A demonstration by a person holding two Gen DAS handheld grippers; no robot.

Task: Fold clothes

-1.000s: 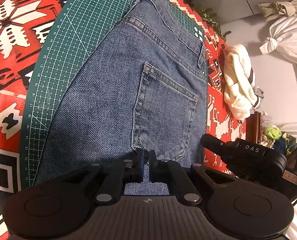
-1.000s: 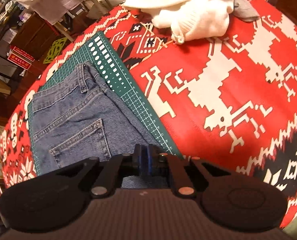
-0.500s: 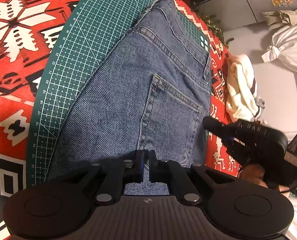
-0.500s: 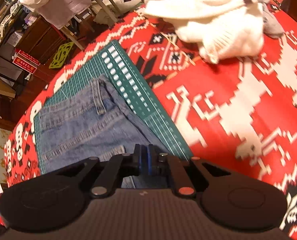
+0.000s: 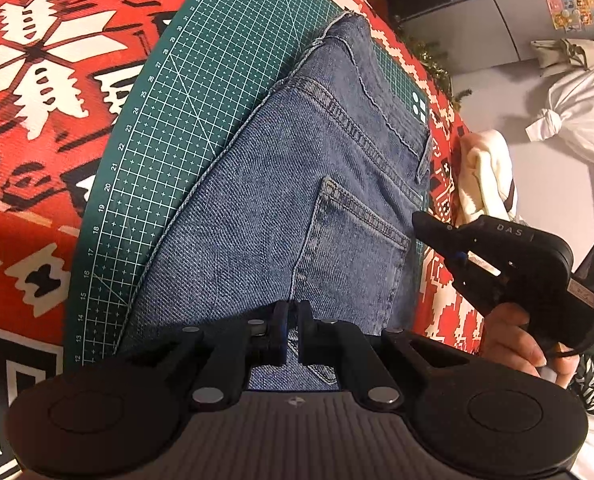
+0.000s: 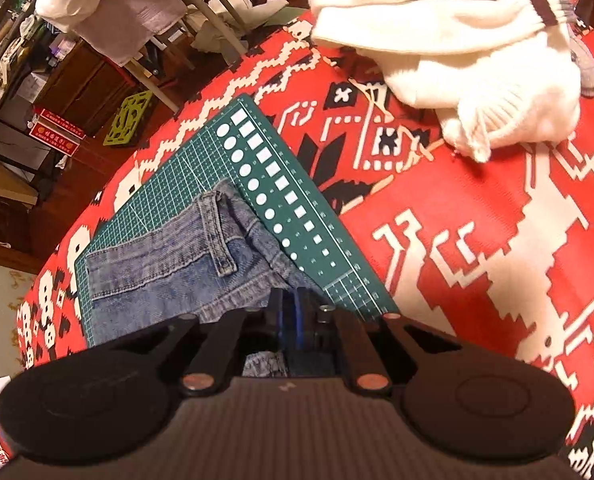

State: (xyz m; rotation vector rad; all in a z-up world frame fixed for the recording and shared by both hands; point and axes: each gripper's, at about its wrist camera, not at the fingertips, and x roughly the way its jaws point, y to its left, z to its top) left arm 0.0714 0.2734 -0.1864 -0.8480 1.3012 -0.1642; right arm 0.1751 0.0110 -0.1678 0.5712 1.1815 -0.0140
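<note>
Two-handed, working over the jeans (image 5: 281, 208), which are lying flat, back pocket (image 5: 353, 260) up, on the green cutting mat (image 5: 185, 92) atop the red patterned tablecloth (image 5: 37, 120). Hovering the left gripper (image 5: 291, 332) above the denim below the pocket, fingers nearly together with a slim gap, gripping nothing that shows. Holding the right gripper (image 6: 290, 320), in a bare hand (image 5: 529, 344), at the jeans' right edge near the waistband (image 6: 157, 264), pads pressed together; whether cloth is caught between them cannot be told. Probably lining up for the next fold. Advisably: taking hold at matching points on both side edges, pinching every layer, lifting evenly and carrying the fold straight along the mat's grid lines, keeping seams aligned and the pocket unwrinkled. Steering clear of the white sweater (image 6: 477, 60) heaped well beyond the mat.
</note>
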